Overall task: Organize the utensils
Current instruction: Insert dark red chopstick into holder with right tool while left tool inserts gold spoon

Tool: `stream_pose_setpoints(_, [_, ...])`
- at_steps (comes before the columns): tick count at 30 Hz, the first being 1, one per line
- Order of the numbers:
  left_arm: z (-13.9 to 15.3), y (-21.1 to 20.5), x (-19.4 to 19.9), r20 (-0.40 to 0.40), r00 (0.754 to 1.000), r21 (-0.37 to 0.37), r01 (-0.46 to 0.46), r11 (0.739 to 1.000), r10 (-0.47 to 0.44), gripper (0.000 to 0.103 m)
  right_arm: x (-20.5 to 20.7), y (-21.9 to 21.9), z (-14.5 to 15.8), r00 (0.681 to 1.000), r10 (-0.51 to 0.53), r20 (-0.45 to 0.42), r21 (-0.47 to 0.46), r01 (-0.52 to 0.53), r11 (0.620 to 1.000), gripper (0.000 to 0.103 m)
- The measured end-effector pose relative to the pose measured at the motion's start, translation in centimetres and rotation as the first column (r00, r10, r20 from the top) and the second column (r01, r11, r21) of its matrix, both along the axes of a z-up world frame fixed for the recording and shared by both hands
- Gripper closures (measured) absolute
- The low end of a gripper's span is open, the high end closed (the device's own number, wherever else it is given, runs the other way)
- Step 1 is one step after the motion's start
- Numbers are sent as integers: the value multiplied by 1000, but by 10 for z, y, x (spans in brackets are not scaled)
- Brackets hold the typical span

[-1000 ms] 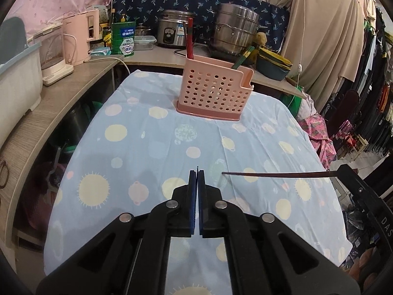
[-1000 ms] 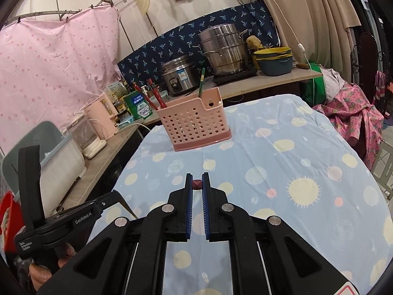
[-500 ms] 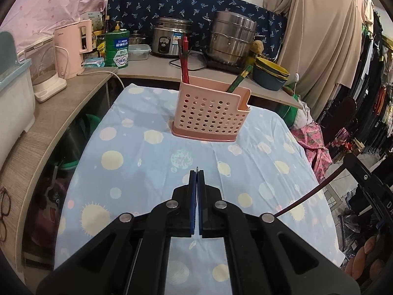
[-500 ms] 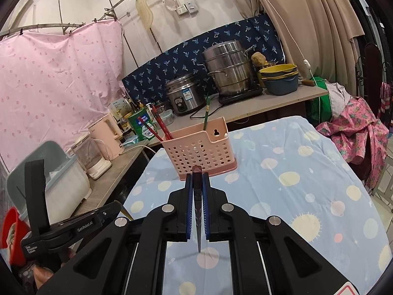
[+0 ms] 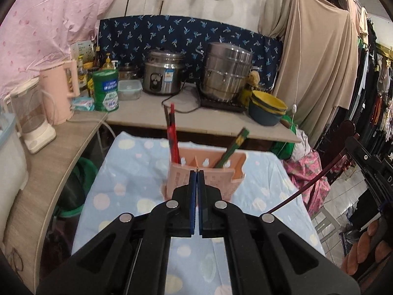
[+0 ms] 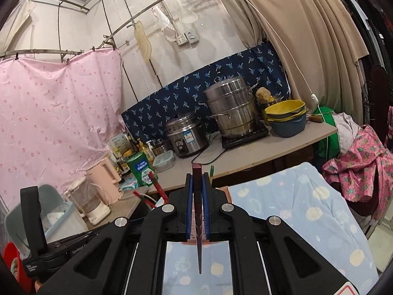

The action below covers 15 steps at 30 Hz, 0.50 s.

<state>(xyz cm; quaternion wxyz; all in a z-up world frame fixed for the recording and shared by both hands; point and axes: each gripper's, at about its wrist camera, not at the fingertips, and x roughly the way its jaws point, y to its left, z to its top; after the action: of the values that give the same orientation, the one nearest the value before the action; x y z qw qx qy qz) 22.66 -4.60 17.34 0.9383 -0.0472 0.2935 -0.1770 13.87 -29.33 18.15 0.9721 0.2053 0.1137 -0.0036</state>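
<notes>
A pink perforated utensil holder (image 5: 208, 172) stands on the dotted blue tablecloth (image 5: 127, 167). Red chopsticks (image 5: 172, 135) lean in its left compartment and a green one (image 5: 233, 148) in its right. My left gripper (image 5: 197, 174) is shut and empty, just in front of the holder. My right gripper (image 6: 197, 182) is shut on a dark red chopstick (image 6: 197, 221), which points down toward the camera. The same chopstick (image 5: 307, 184) shows at the right of the left wrist view. In the right wrist view the holder is mostly hidden behind the fingers.
A counter (image 5: 196, 120) behind the table carries a rice cooker (image 5: 163, 73), a steel steamer pot (image 5: 227, 71), stacked bowls (image 5: 267, 109), a green tin (image 5: 106, 91) and a pink kettle (image 5: 61, 91). Hanging clothes (image 5: 368, 86) fill the right side.
Both grippers have risen and moved toward the holder, and the views tilted up. The chopstick in my right gripper has swung from level to steeply tilted.
</notes>
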Motion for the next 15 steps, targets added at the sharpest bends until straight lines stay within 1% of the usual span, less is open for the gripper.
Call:
stream_pose_setpoints(4, [18, -10, 29, 42, 999, -16, -8, 1000, 9, 102, 32, -5, 18, 999, -11, 40, 11, 11, 1000, 95])
stream_pose_setpoints(8, [25, -22, 56, 68, 998, -21, -10, 1000, 11, 102, 65, -7, 29, 998, -26, 64, 19, 25, 1000, 95])
stream_pose_setpoints(12, [23, -32, 75, 79, 997, -7, -11, 1000, 11, 102, 96, -6, 28, 998, -37, 59, 24, 36, 999, 95])
stream_pose_setpoints(15, [17, -37, 90, 70, 997, 2, -15, 1000, 15, 102, 118, -6, 20, 999, -34, 35, 28, 33, 999, 95])
